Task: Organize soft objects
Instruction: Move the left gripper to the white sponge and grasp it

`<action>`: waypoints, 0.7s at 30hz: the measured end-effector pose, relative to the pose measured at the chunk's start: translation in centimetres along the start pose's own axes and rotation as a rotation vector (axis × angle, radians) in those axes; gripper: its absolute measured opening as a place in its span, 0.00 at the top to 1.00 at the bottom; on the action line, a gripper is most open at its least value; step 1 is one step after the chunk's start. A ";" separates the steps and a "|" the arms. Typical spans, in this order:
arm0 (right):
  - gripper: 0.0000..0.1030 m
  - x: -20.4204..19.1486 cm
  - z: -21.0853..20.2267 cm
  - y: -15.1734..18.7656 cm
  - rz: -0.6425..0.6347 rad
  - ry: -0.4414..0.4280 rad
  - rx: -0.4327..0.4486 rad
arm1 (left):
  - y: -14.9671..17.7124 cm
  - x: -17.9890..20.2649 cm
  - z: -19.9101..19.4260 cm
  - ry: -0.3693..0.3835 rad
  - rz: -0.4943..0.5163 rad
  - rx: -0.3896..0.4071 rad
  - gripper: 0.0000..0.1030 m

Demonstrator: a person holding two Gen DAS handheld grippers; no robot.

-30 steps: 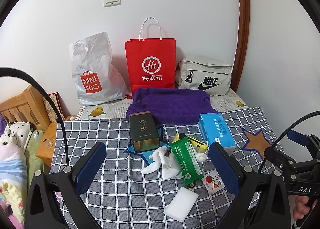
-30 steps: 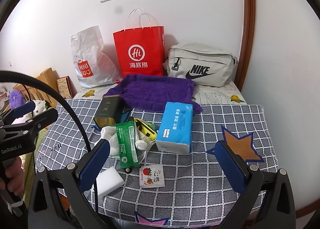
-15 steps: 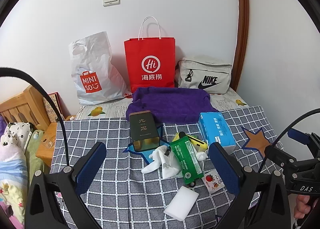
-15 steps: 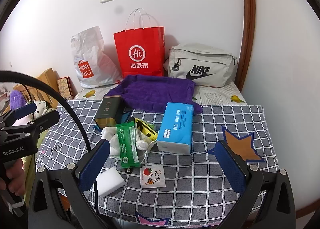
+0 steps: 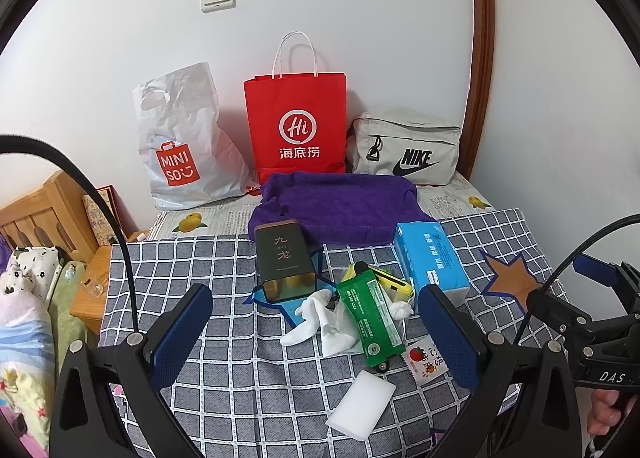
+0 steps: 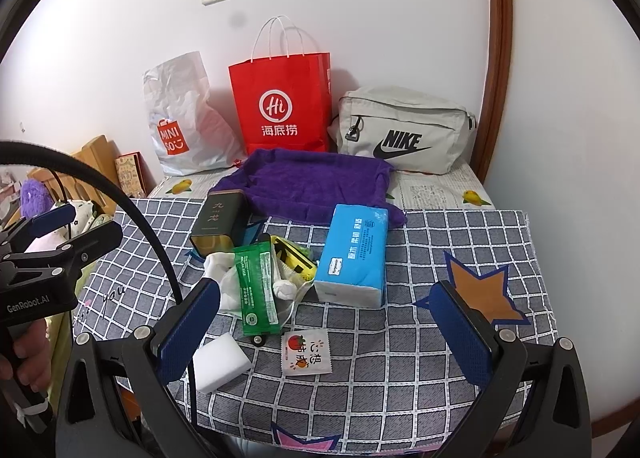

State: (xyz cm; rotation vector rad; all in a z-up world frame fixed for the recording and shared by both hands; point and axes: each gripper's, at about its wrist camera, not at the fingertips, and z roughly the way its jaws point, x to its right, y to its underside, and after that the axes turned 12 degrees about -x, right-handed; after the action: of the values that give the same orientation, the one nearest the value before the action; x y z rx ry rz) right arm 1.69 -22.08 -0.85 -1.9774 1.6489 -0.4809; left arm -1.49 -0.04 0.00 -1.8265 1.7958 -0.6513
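A purple towel (image 5: 340,207) lies spread at the back of the checkered table (image 5: 200,266); it also shows in the right wrist view (image 6: 316,185). White socks (image 5: 316,324) lie by a green packet (image 5: 370,318), a yellow object (image 5: 390,282) and a blue tissue pack (image 5: 430,258). A white sponge (image 5: 360,404) and a small sachet (image 5: 424,360) lie near the front edge. My left gripper (image 5: 316,342) is open and empty above the front of the table. My right gripper (image 6: 324,332) is open and empty, above the sachet (image 6: 306,352).
A dark tea tin (image 5: 284,260) stands left of the socks. A white Miniso bag (image 5: 184,141), a red paper bag (image 5: 298,125) and a grey Nike bag (image 5: 404,151) stand against the back wall. A wooden bed frame (image 5: 44,213) is at the left.
Both grippers have shifted very slightly; the scene has barely moved. Nothing was taken hold of or let go.
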 end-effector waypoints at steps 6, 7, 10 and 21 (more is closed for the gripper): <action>0.00 -0.1 0.0 0.1 0.000 -0.003 0.001 | 0.0 0.4 0.4 0.009 0.014 -0.020 0.00; 0.00 -0.1 0.1 0.1 -0.001 -0.004 0.000 | -0.2 0.6 0.6 0.011 0.015 -0.026 0.00; 0.00 0.1 0.4 0.2 -0.002 -0.003 -0.005 | -0.1 0.6 1.3 0.018 0.018 -0.044 0.00; 0.00 1.4 3.4 0.5 0.019 0.009 -0.061 | 2.5 0.7 7.8 0.034 0.069 -0.225 0.00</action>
State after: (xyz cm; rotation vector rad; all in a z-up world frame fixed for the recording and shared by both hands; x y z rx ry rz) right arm 3.53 -22.98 -3.96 -2.0042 1.7047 -0.4378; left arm 1.66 -0.65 -7.59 -1.8949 2.0149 -0.4730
